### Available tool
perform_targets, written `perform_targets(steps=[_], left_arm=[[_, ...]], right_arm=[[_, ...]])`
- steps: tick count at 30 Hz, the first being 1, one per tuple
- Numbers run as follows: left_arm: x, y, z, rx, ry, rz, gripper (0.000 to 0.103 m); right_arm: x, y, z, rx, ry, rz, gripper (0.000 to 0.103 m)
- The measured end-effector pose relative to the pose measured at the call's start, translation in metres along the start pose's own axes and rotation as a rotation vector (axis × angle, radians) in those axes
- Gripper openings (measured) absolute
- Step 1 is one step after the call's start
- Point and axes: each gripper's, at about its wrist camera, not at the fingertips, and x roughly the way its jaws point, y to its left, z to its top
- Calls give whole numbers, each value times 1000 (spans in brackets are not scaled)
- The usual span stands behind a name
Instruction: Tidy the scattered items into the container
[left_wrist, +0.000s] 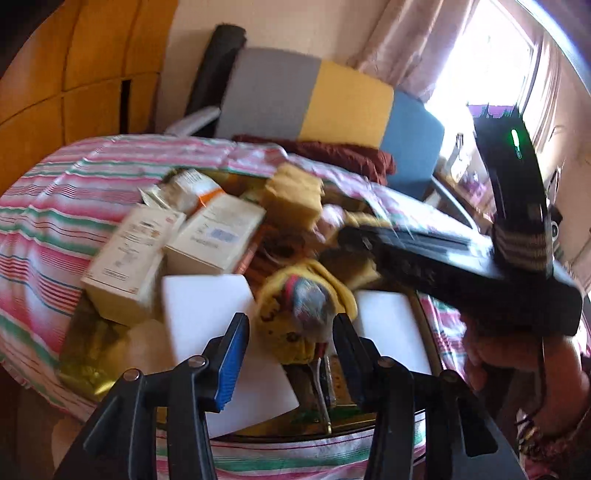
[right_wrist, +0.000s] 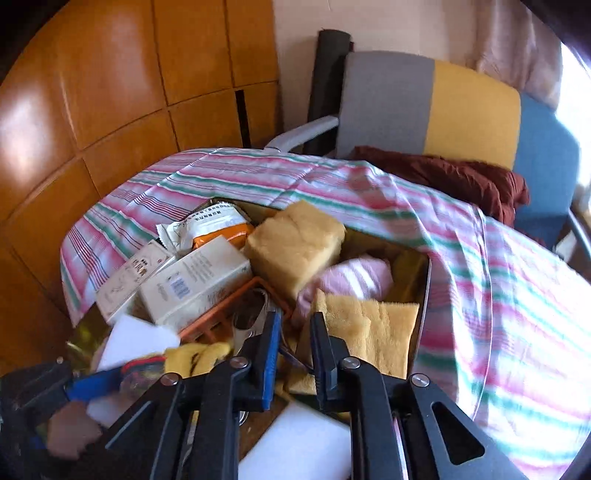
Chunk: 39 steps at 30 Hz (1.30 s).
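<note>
The container (right_wrist: 410, 271), a box with a dark gold lining, is heaped with white cartons (right_wrist: 195, 284), a yellow sponge block (right_wrist: 295, 247), a flat yellow sponge (right_wrist: 369, 332), a pink rolled cloth (right_wrist: 351, 277) and white foam blocks (left_wrist: 207, 306). My left gripper (left_wrist: 290, 319) hovers over its near side. A yellow plush item with a grey-red tip (left_wrist: 306, 314) lies between its widely spread fingers; blur hides whether they press it. My right gripper (right_wrist: 296, 315) hangs over the box's middle, its jaws a narrow gap apart and holding nothing I can see.
The box sits on a pink, green and white striped cloth (right_wrist: 498, 295). Behind it stands a chair with a grey, yellow and blue back (right_wrist: 443, 107) and a maroon cloth (right_wrist: 461, 177). Wooden cabinet doors (right_wrist: 110, 92) fill the left. A hand (left_wrist: 517, 369) holds the right gripper.
</note>
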Motion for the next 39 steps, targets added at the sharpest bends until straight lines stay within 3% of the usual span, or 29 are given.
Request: perform_targets(steps=[2, 3, 4, 6, 8, 10, 17, 21, 25, 29, 39], left_arm=[[-5, 0, 0, 3, -8, 3, 52], [-10, 1, -1, 0, -19, 0, 60], [-15, 3, -2, -7, -28, 8, 60], [-23, 7, -2, -26, -32, 38, 60], [-31, 9, -2, -45, -36, 92, 60], [-38, 12, -2, -79, -49, 164, 60], [-60, 9, -2, -93, -65, 399, 60], [-82, 4, -4, -92, -138, 412, 60], [-94, -3, 1, -101, -141, 451, 60], [-104, -9, -1, -105, -143, 443, 60], [-114, -13, -10, -121, -105, 508, 60]], right_arm=[[-9, -3, 1, 22, -15, 28, 21], [-20, -8, 0, 73, -44, 56, 35], [-31, -14, -3, 134, -80, 79, 59], [-56, -25, -14, 263, -148, 69, 81], [-71, -30, -26, 335, -154, 34, 82], [-77, -29, -35, 348, -108, 6, 90], [-84, -5, -52, 296, 10, -70, 101], [-88, 12, -53, 259, 27, -96, 103], [-96, 26, -55, 246, 29, -139, 103], [-101, 33, -59, 243, 40, -191, 103], [-104, 41, -72, 268, 65, -197, 103]])
